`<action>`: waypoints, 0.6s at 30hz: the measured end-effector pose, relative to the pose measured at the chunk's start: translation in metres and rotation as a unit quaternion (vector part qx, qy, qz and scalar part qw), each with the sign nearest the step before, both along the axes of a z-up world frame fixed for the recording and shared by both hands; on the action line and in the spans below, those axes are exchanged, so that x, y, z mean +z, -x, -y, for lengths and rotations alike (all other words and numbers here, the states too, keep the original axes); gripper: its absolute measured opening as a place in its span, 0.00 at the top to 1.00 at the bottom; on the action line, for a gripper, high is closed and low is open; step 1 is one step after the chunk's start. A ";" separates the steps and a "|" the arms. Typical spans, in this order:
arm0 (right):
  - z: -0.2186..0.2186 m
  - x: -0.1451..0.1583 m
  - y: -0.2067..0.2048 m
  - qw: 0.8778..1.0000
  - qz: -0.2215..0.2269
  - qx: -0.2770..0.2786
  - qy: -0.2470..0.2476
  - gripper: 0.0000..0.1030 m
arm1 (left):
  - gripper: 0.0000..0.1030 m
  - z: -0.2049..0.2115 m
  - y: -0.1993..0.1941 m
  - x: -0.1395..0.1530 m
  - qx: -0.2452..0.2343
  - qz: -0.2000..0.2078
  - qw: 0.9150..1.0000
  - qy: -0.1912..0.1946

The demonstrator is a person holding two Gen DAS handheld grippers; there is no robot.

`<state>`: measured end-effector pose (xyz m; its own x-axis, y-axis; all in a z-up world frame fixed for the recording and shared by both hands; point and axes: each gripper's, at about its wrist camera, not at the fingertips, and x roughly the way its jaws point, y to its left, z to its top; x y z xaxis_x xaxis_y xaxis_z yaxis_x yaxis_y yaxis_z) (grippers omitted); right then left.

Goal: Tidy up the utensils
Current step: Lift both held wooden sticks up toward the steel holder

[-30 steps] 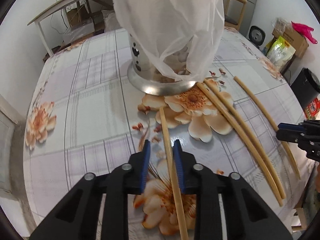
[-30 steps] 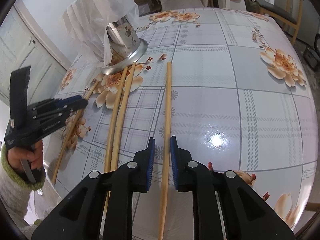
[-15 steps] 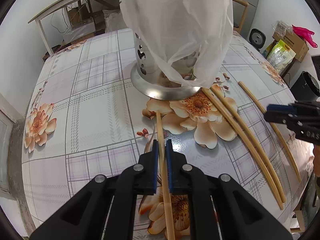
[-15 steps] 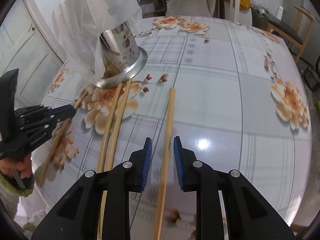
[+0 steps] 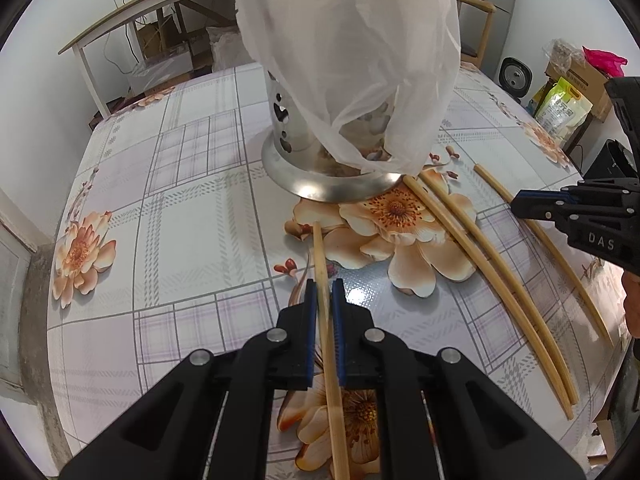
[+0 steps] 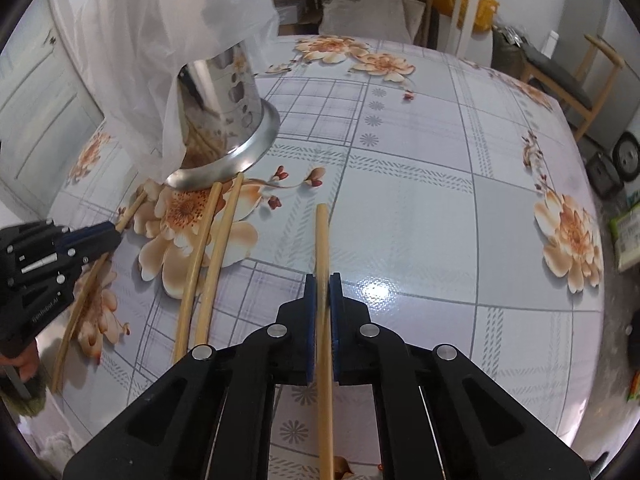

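We have a long, pale bamboo chopstick (image 5: 329, 344) pinched in the left claw (image 5: 322, 336), its far tip lying just short of the shiny perforated steel utensil holder (image 5: 292, 136). Over on the other side, the right claw (image 6: 322, 328) has just been closing and now grips a second bamboo chopstick (image 6: 322, 264), this one well out to the right of the holder on the floral plastic-covered desk (image 6: 440, 216). Both sticks lie flat on the desk, not yet lifted.

These will handle light and stiff, we reckon, but round and smooth, so liable to roll or pivot between the pads. Each claw sits partway along its stick with a long tail behind; a hold nearer the middle would swing less when tipped upright.

Between the two held sticks, a pair of longer bamboo chopsticks (image 6: 208, 256) lies side by side, tips touching the holder's flared base. A filmy white plastic bag (image 5: 352, 52) drapes over the holder's top, and we can't see its mouth; that could snag a stick going in.
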<state>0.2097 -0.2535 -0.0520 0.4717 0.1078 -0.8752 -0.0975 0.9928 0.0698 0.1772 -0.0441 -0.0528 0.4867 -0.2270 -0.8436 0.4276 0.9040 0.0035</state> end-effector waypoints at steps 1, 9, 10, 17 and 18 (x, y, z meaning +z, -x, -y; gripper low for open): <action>0.003 0.001 0.001 1.000 0.001 -0.003 -0.009 0.96 | 0.93 -0.001 -0.001 0.000 0.001 -0.001 1.000 0.002; 0.020 0.031 0.014 0.996 0.038 -0.016 -0.075 0.96 | 0.94 -0.023 -0.005 0.015 0.019 -0.010 0.996 0.083; 0.023 0.035 0.016 0.995 0.044 -0.017 -0.084 0.96 | 0.94 -0.027 -0.005 0.021 0.020 -0.004 0.995 0.093; 0.033 0.064 0.030 0.988 0.086 -0.021 -0.129 0.96 | 0.94 -0.047 0.007 0.068 0.013 0.036 0.988 0.149; 0.035 0.070 0.033 0.986 0.094 -0.022 -0.137 0.96 | 0.94 -0.049 0.010 0.075 0.012 0.042 0.987 0.155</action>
